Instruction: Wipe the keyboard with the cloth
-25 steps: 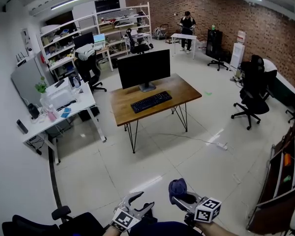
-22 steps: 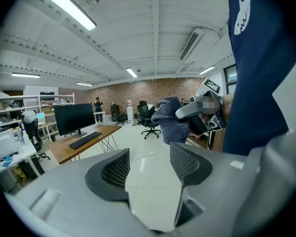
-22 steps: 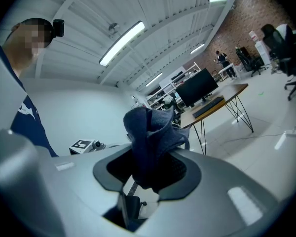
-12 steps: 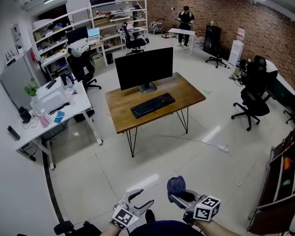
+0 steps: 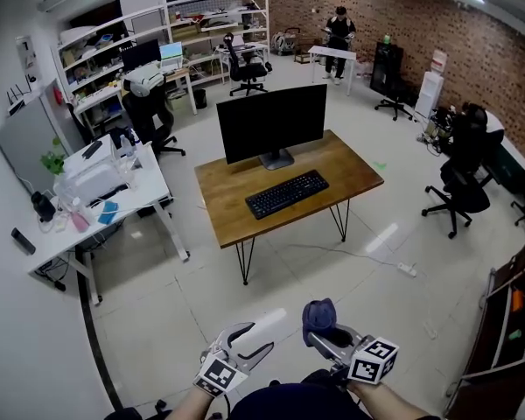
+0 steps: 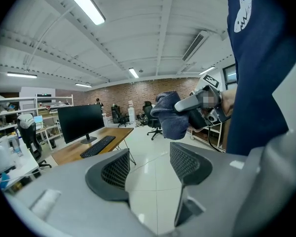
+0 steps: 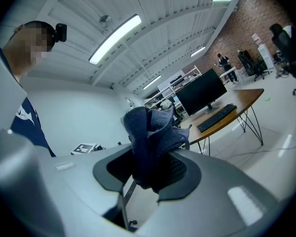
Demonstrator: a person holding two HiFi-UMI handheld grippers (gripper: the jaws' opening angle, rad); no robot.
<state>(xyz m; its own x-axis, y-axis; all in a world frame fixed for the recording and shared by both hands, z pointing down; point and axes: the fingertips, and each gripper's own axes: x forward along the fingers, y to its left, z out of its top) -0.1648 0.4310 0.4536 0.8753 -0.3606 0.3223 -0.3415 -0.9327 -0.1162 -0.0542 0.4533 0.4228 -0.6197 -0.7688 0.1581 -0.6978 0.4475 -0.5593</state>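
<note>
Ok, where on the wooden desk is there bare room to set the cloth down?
Bare wood lies right of the keyboard toward the desk end, left of it, and along the front edge. Behind it stands the monitor. The white side table is crowded.

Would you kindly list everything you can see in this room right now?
desk: one, brown wood, middle of the room
monitor: one, black, standing on the desk
keyboard: one, black, on the desk in front of the monitor
office chairs: at least four, black, spread around the room
side table: one, white, cluttered, left of the desk
shelves: white, far end of the room
person: one, dark clothes, standing at the far end
cloth: one, dark blue, bunched in the right gripper
left gripper: one, grey, jaws apart, empty
right gripper: one, grey, shut on the cloth
</note>
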